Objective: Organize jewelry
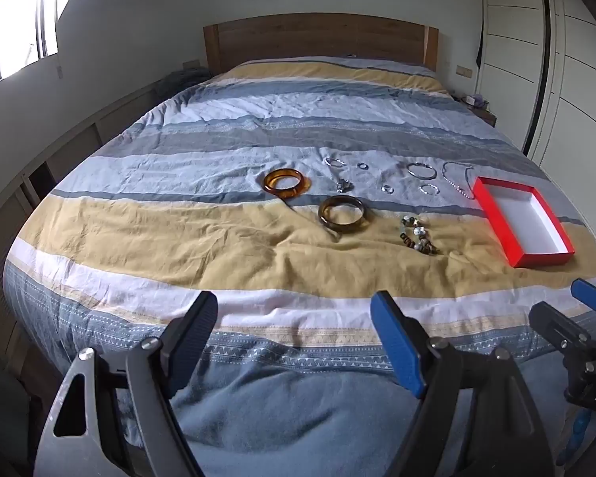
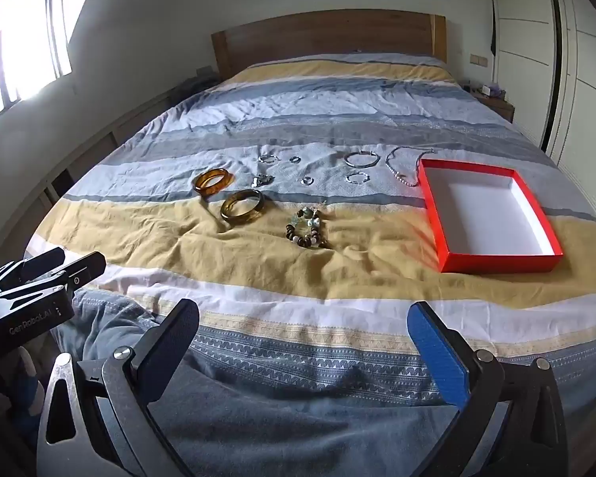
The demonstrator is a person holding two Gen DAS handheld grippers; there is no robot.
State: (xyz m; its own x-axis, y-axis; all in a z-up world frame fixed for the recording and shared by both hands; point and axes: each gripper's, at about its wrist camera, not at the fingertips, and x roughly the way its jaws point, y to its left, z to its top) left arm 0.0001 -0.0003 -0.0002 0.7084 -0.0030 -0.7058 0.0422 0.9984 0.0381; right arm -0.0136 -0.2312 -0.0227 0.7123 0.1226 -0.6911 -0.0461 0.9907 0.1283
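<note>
Both grippers hang over the foot of the bed, jaws spread wide and holding nothing: the left gripper (image 1: pixel 294 318) and the right gripper (image 2: pixel 304 328). On the striped duvet (image 1: pixel 178 238) lies the jewelry. From the beaded bracelet (image 2: pixel 306 230), the 2 amber bangles sit at 10 o'clock, one orange (image 2: pixel 213 181), one darker (image 2: pixel 242 206). Small silver rings and a thin silver bangle (image 2: pixel 360 159) lie at 12 o'clock. A pearl strand (image 2: pixel 397 173) touches the far left corner of the red box (image 2: pixel 496 264), which lies open at 3 o'clock.
</note>
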